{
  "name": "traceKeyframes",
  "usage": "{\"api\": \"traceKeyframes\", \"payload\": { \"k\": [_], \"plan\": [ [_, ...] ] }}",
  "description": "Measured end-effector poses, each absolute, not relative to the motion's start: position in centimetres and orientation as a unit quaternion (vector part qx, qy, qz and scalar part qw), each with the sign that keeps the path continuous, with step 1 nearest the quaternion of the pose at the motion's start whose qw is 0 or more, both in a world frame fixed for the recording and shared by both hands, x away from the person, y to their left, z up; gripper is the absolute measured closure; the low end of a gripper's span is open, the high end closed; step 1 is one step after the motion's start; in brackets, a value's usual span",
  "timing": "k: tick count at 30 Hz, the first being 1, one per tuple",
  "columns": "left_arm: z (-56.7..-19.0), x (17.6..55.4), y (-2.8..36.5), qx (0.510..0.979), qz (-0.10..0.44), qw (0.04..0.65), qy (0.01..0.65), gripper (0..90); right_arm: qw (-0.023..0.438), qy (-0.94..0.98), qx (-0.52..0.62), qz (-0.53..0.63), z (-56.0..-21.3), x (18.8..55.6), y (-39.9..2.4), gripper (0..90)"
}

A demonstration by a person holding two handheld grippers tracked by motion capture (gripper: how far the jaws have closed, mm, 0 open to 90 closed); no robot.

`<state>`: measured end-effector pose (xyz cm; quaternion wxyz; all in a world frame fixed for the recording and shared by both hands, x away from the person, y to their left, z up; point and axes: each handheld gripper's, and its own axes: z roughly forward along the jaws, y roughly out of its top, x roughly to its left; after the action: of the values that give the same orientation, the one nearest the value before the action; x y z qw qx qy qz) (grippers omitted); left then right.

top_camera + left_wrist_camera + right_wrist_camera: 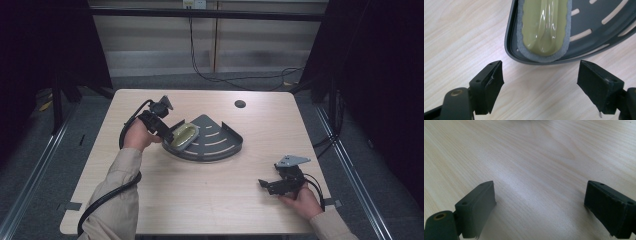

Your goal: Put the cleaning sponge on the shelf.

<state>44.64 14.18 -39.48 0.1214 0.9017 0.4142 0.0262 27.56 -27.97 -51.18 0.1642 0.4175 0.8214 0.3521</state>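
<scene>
Sponge (544,28): yellow-green, wrapped in clear film, grey scouring edge around it. It lies in the near-left corner of the grey slotted corner rack (227,145), which sits mid-table (200,200), a bit left of centre.

Left gripper (540,80): jaws wide apart, nothing between them, bare wood under the gap. Tips sit just short of the rack's rim, pointed at the sponge's rounded end. In the high view it (167,135) hangs at the rack's left edge, close to the sponge (184,135). No contact that I can see.

Right gripper (540,202): jaws also spread wide, holding nothing, just table grain ahead. It (267,185) is parked near the table's right front corner, well apart from the rack.

My read of the step: left gripper is at the sponge with empty jaws, so either just before a pick or just after a place. Can't tell which.

If it's a pick, next move needs:
- go forward over the rim, then dip into the rack
- straddle the sponge across its narrow width
- close gently, since film looks slippery and foam will squash
- watch that the lower jaw doesn't catch the rim and shove the rack
</scene>
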Motion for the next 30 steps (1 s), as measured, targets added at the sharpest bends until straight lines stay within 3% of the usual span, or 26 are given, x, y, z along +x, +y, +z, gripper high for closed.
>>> {"api": "traceKeyframes", "payload": {
  "k": [30],
  "plan": [
    [-42.3, 40.3, 17.9, 0.907, 0.031, 0.147, 0.393, 19.3, 0.163, 0.822, 0.418, 0.352, -51.2, 27.5, -28.0, 9.4]
  ]
}}
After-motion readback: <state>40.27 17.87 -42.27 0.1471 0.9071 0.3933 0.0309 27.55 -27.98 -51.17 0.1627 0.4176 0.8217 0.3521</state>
